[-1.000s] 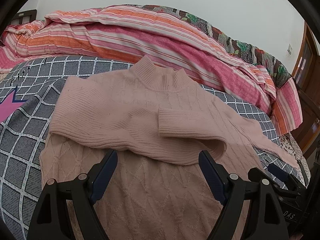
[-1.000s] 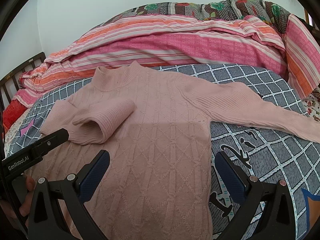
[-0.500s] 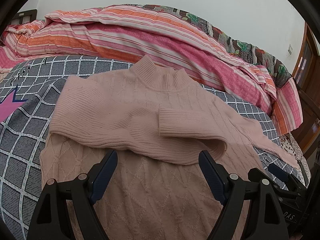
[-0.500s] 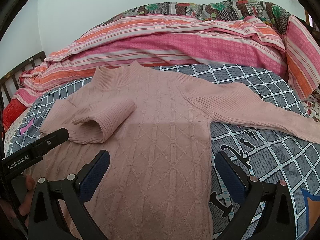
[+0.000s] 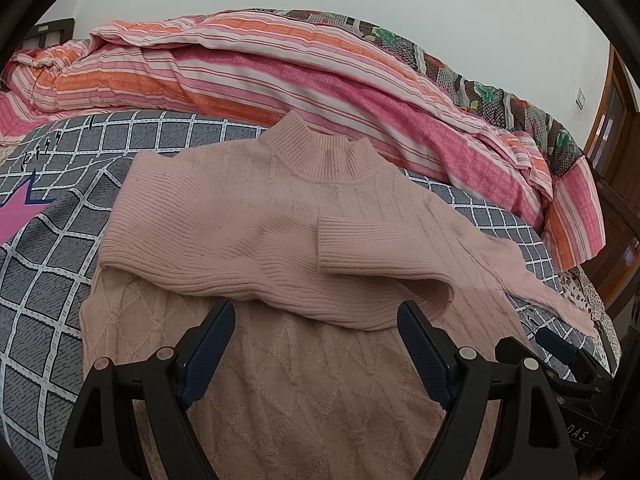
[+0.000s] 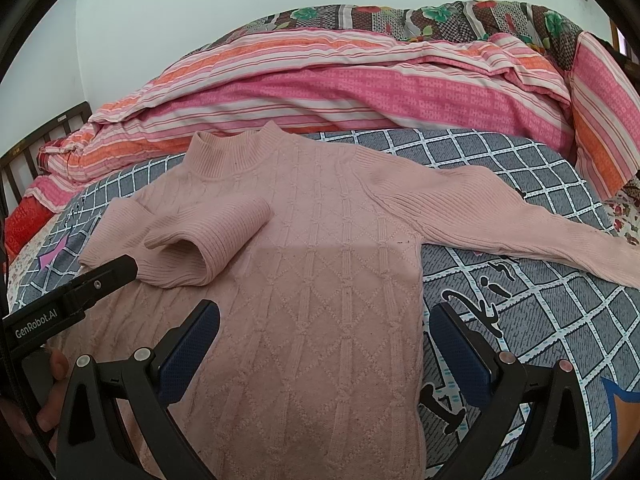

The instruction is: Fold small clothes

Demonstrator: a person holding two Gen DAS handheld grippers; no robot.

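A pink knit sweater [image 5: 280, 216] [image 6: 320, 272] lies face up on the bed, collar toward the far side. Its left sleeve [image 5: 256, 264] [image 6: 200, 244] is folded across the chest, cuff near the middle. The other sleeve [image 6: 500, 216] stretches out flat to the right. My left gripper [image 5: 316, 344] hovers open just short of the folded sleeve, nothing between its fingers. Over the sweater's lower body and right edge my right gripper [image 6: 324, 344] stands open, holding nothing. The left gripper's body [image 6: 68, 300] shows at the left of the right wrist view.
The sweater rests on a grey checked sheet [image 5: 52, 264] [image 6: 520, 320]. A rolled pink and orange striped quilt [image 5: 280, 76] [image 6: 360, 84] runs along the far side. A dark headboard [image 6: 24, 148] stands at left, a wooden door [image 5: 616, 120] at right. A hand [image 6: 52, 364] grips the left tool.
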